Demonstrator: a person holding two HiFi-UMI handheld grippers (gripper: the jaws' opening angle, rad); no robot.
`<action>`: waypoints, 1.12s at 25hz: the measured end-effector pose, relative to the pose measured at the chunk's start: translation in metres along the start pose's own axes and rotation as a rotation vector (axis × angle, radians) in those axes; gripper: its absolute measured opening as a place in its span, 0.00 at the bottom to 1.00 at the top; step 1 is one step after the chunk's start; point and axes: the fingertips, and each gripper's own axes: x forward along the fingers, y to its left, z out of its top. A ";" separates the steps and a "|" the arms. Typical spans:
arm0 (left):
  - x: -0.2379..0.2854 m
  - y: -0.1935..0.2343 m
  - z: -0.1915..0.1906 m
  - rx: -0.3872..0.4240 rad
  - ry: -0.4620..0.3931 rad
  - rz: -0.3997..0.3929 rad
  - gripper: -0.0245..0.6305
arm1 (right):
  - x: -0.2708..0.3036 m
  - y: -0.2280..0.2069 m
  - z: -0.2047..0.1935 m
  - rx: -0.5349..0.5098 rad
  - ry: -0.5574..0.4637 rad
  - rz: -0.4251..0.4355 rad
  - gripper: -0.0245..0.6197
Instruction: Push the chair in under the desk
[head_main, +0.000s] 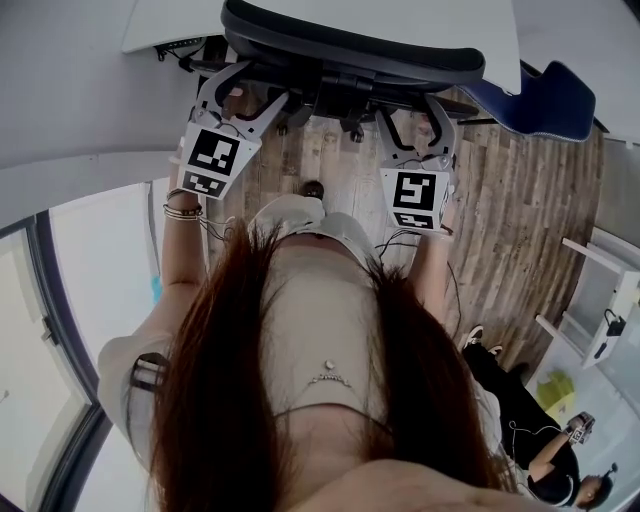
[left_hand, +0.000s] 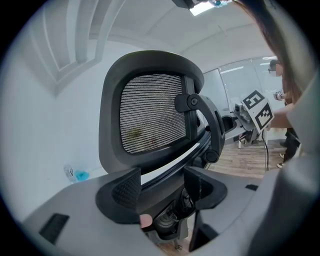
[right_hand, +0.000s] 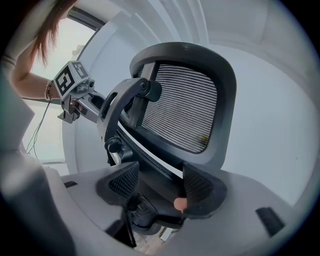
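Note:
A black office chair (head_main: 350, 45) with a mesh back stands in front of me, its seat partly beneath the white desk (head_main: 165, 22). My left gripper (head_main: 250, 90) is open at the left side of the chair back, and my right gripper (head_main: 415, 112) is open at the right side. In the left gripper view the mesh back (left_hand: 152, 112) rises above the left gripper (left_hand: 162, 187), whose jaws straddle the back's lower rim. The right gripper view shows the same mesh back (right_hand: 180, 107), with the right gripper (right_hand: 161, 182) set either side of the rim.
A blue chair (head_main: 545, 100) stands to the right on the wooden floor (head_main: 520, 220). White shelving (head_main: 600, 290) and a seated person (head_main: 540, 440) are at the lower right. A glass wall (head_main: 60, 300) runs along the left.

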 end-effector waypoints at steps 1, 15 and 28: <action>0.000 0.000 0.000 0.001 -0.001 -0.001 0.44 | 0.000 0.000 0.000 0.000 0.000 -0.001 0.47; 0.009 0.011 0.001 0.003 -0.013 -0.004 0.44 | 0.012 -0.003 0.003 0.000 0.004 0.000 0.47; 0.033 0.034 0.008 -0.003 -0.004 -0.002 0.45 | 0.040 -0.021 0.006 0.009 0.019 0.009 0.47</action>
